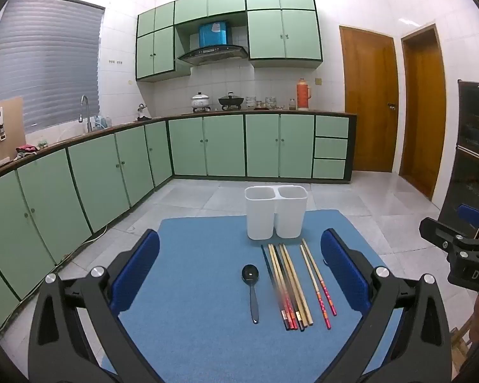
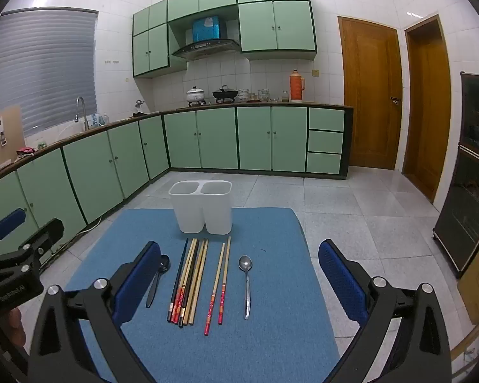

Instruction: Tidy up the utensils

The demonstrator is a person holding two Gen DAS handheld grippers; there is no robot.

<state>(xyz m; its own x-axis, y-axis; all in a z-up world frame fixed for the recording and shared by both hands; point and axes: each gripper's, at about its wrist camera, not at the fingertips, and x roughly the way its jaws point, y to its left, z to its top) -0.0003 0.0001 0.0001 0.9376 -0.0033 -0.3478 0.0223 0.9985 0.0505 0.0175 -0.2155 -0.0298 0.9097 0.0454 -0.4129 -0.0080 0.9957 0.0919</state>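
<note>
A white two-compartment holder [image 1: 275,212] [image 2: 201,206] stands empty at the far side of a blue mat [image 1: 207,335] [image 2: 271,319]. In front of it lie several chopsticks [image 1: 287,284] [image 2: 191,281] side by side, with a red-ended pair [image 1: 317,282] [image 2: 220,284] set slightly apart to their right. A black spoon [image 1: 251,284] [image 2: 158,277] lies left of them and a metal spoon [image 2: 246,282] lies right. My left gripper [image 1: 239,271] and right gripper [image 2: 239,274] both hover open above the near part of the mat, holding nothing.
The mat covers a small table on a tiled floor. Green kitchen cabinets [image 1: 207,146] run along the left and back walls. A dark glass-fronted cabinet [image 2: 472,172] stands at the right. Each gripper shows at the edge of the other's view.
</note>
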